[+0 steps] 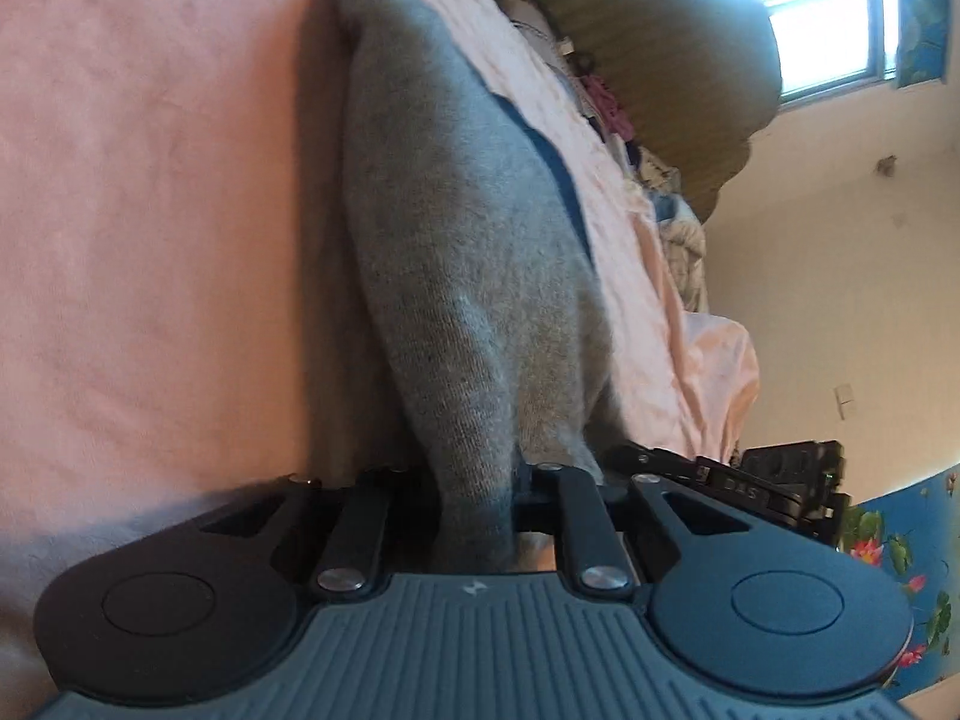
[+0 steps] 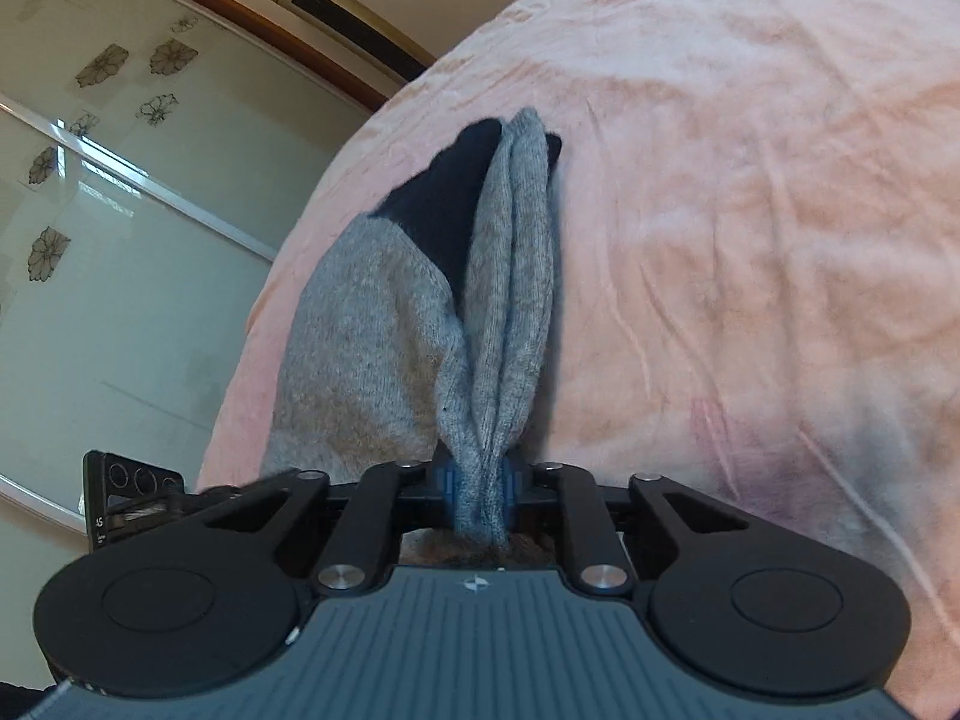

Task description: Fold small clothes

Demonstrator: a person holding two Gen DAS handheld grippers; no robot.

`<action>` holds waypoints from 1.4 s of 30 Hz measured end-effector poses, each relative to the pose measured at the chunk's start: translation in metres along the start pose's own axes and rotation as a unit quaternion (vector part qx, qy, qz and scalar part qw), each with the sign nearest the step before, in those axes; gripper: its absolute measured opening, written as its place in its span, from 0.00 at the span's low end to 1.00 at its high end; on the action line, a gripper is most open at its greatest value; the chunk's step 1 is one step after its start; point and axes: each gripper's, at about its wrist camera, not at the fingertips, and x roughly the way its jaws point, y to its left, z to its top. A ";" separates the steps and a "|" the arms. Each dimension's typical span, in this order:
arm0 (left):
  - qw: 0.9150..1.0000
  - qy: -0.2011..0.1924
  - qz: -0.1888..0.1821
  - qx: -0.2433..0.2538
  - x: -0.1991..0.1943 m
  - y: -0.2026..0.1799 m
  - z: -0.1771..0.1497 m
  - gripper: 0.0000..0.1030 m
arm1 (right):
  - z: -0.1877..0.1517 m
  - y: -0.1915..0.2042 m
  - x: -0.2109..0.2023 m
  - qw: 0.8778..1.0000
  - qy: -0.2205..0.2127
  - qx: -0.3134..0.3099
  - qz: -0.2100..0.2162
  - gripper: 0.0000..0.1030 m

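Left gripper clamped on one end of a grey sock; sock stretches ahead of it over the pink blanket. Right gripper pinched on bunched grey fabric, dark toe beyond its tips. Window far right.

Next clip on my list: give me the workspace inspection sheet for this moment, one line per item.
Surface: pink blanket spread over a bed, wrinkled.
Job's things: grey sock with a dark navy part; it is bunched at both held ends and hangs over the blanket.
Clutter: heap of mixed clothes along the bed's far edge.
Grippers: left claw shut on the sock; right claw shut on the sock.
Cables: nothing seen.
Surroundings: bright window, cream wall, flower-patterned sliding panels.
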 end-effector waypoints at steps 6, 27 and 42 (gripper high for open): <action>0.993 -0.026 0.066 0.096 -0.054 -0.020 -0.002 0.13 | -0.020 0.035 -0.011 0.998 0.020 -0.051 0.040 0.20; 0.922 -0.185 0.154 0.303 -0.047 -0.043 -0.055 0.88 | 0.089 0.037 0.068 0.999 -0.021 -0.028 -0.036 0.15; 0.883 -0.208 0.198 0.372 -0.065 -0.055 -0.089 0.91 | 0.027 0.032 0.001 0.999 -0.043 -0.017 0.016 0.53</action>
